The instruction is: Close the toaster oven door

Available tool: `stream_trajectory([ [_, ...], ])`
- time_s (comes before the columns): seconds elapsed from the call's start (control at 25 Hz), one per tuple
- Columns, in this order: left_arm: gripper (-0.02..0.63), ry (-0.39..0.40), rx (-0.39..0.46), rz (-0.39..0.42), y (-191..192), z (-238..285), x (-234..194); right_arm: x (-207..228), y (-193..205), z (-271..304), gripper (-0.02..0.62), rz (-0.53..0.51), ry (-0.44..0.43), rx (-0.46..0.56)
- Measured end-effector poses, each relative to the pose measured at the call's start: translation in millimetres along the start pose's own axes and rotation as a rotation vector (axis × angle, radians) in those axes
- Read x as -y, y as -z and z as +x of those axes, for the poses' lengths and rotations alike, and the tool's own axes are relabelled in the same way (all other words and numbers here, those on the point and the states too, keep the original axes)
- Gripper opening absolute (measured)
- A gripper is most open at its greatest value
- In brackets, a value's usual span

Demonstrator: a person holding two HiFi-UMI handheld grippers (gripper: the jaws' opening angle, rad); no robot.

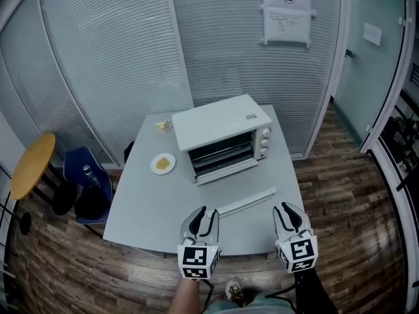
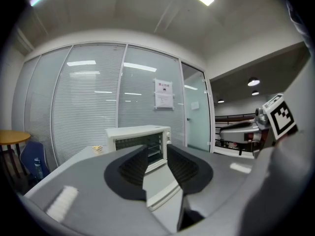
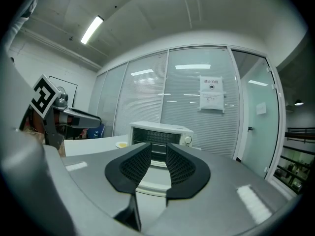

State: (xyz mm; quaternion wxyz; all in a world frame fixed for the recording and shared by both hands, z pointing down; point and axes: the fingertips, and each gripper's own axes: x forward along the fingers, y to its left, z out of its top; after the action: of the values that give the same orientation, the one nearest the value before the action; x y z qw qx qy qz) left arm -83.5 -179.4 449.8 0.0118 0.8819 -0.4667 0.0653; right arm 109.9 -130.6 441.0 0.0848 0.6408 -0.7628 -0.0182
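Observation:
A white toaster oven (image 1: 222, 133) stands at the far middle of the grey table (image 1: 150, 208), with its dark, racked cavity facing me. Its door is lowered towards me, and the door's white front edge (image 1: 247, 202) lies low over the table. My left gripper (image 1: 205, 220) hovers near the table's front edge, just left of that white edge. My right gripper (image 1: 291, 214) hovers just right of it. The left gripper (image 2: 156, 156) is open and looks at the oven (image 2: 140, 136) with nothing between its pads. The right gripper (image 3: 158, 154) is also open and empty, facing the oven (image 3: 160, 130).
A small plate with yellow food (image 1: 163, 163) sits left of the oven, and a small yellowish item (image 1: 163, 125) lies at the table's far left corner. A yellow round table (image 1: 31, 164) and a blue chair holding a bottle (image 1: 88, 182) stand left. Glass walls with blinds close the back.

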Motion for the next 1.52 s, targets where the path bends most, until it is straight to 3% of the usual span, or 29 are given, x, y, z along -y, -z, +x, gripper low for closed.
stream_trajectory([
  [0.68, 0.126, 0.019, -0.107, -0.065, 57.1, 34.3, -16.5, -4.4, 38.7, 45.1, 0.074, -0.040, -0.004, -0.114],
  [0.96, 0.173, -0.047, -0.256, -0.133, 115.4, 47.8, -24.4, 8.0, 82.8, 68.9, 0.074, -0.012, -0.034, -0.205],
  [1.16, 0.173, -0.097, -0.369, -0.184, 160.4, 54.4, -26.0, 13.4, 120.1, 90.7, 0.074, -0.004, -0.087, -0.280],
  [1.52, 0.176, -0.218, -0.581, -0.285, 231.8, 58.6, -19.2, 42.8, 188.4, 113.5, 0.075, 0.067, -0.094, -0.431],
])
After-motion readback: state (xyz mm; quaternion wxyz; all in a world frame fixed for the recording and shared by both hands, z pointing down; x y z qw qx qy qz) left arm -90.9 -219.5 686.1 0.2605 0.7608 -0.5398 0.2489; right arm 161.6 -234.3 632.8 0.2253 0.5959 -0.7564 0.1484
